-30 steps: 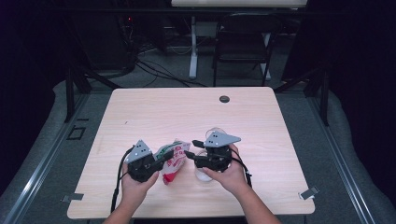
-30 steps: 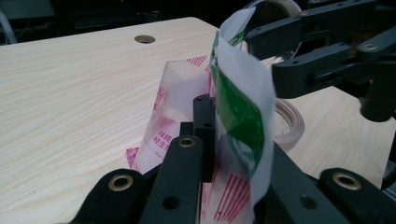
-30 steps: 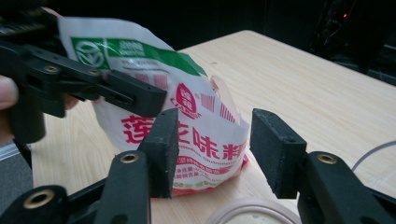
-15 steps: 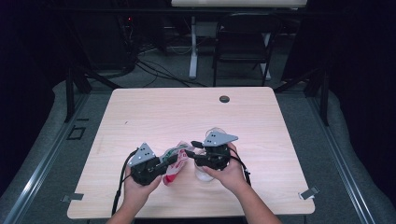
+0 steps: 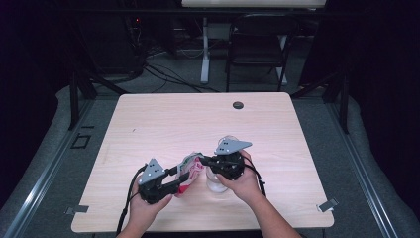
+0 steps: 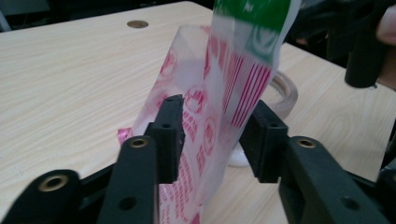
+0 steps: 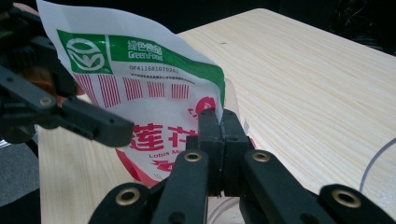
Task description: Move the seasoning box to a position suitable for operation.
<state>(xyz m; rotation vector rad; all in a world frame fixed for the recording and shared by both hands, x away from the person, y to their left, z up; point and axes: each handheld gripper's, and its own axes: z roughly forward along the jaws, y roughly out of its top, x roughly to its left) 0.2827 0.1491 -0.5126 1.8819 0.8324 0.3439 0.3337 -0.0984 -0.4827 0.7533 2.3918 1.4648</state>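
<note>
One thin printed pouch (image 7: pixel 140 98), near bench (image 5: pixel 277 124) edge: light, floppy, slick. Right gripper (image 7: pixel 218 122) jaws pinch its edge; left gripper (image 6: pixel 217 135) jaws, just opening, straddle it untouched. Regrip near the seal.

The clear jar (image 6: pixel 280 93) mostly sits hidden behind the pouch (image 6: pixel 219 93) in the left gripper view – just a curve of rim shows; the pouch's top is cut off by that frame's edge, its nearer print blurred
</note>
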